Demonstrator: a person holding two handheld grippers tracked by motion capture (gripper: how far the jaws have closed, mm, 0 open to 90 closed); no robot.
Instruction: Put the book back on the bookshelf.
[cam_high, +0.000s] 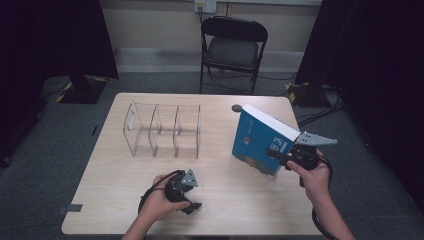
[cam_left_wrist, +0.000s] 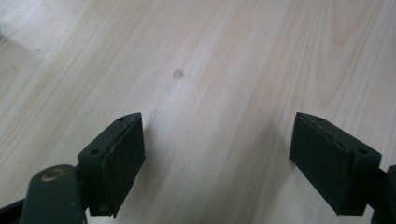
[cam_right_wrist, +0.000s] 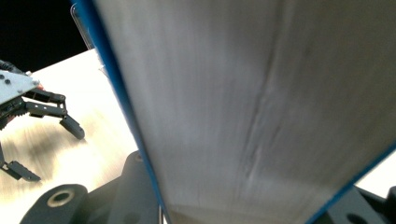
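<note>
Right gripper is clamped on a blue book, one jaw on each cover at the book's near right corner. The book stands tilted on the right half of the surface, its lower edge down on the wood, front cover facing the person, white page block along the top. In the right gripper view the page edges run up between the two blue covers, with the black jaws pressed against them from either side at the bottom of the frame. The person's right hand holds the gripper body just beside the book.

Left gripper sits low over the near middle of the surface, well apart from the book. Its jaws stand wide with nothing between them; the left gripper view shows only bare light wood grain and a small round knot in the gap. Left hand wraps the gripper body from behind.

A clear acrylic divider rack with three compartments stands upright on the left-centre of the surface, all compartments vacant. A small dark round object lies at the far edge just behind the book. A black folding chair stands beyond the surface.
</note>
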